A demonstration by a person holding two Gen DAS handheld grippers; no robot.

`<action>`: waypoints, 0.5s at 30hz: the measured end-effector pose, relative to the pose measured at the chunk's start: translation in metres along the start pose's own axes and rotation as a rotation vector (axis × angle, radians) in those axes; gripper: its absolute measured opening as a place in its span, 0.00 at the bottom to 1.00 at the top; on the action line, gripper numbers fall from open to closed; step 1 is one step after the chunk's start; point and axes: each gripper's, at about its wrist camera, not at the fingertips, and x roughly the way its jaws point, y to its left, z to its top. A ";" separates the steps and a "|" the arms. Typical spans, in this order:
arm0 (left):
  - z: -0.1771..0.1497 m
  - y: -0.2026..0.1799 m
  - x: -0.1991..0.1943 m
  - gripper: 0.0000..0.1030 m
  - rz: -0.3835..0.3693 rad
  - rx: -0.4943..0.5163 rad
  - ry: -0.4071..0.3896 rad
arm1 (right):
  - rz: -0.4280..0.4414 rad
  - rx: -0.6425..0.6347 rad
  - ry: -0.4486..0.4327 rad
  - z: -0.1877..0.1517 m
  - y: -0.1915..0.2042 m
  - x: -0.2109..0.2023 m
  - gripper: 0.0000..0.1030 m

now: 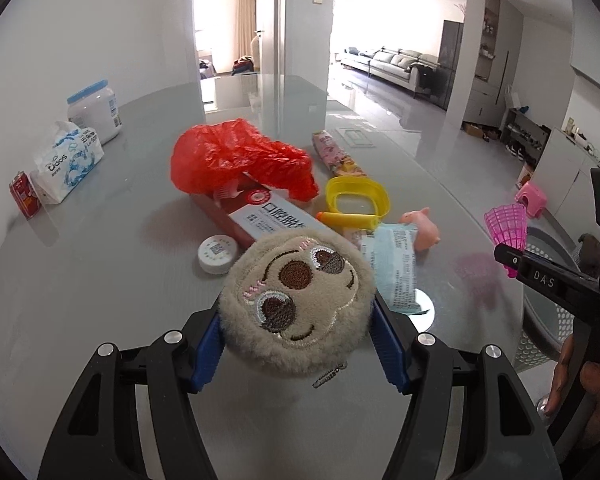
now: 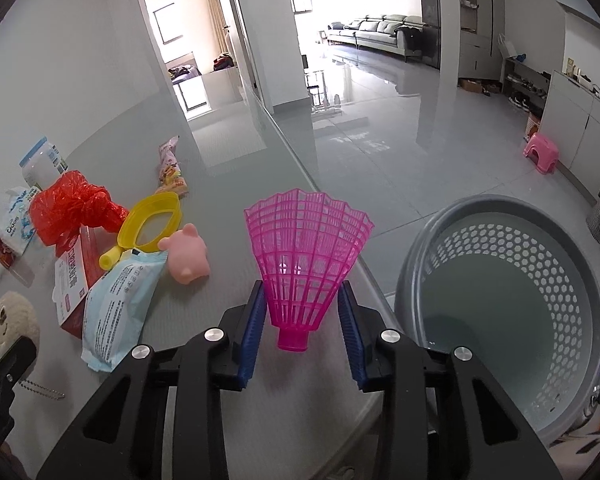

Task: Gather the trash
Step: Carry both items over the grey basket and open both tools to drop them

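pink shuttlecock skirt [image 2: 306, 256] clamped in right gripper [image 2: 304, 332], off the table [image 2: 228, 208] near its edge, beside basket [image 2: 428, 248] for dropping; left gripper [image 1: 296, 344] grips plush toy [image 1: 296, 292].

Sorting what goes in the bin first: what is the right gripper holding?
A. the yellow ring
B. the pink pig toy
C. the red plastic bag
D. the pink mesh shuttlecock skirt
D: the right gripper pinches the pink mesh shuttlecock skirt between its blue pads, beside the grey basket.
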 end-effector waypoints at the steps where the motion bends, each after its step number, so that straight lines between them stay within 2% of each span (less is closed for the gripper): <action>1: 0.001 -0.008 -0.001 0.61 -0.017 0.012 -0.002 | -0.004 0.003 -0.006 -0.002 -0.005 -0.006 0.34; 9: 0.011 -0.094 0.004 0.61 -0.200 0.131 -0.002 | -0.093 0.113 -0.068 -0.023 -0.083 -0.059 0.34; 15: 0.010 -0.173 0.016 0.61 -0.342 0.274 0.014 | -0.183 0.220 -0.084 -0.043 -0.144 -0.080 0.34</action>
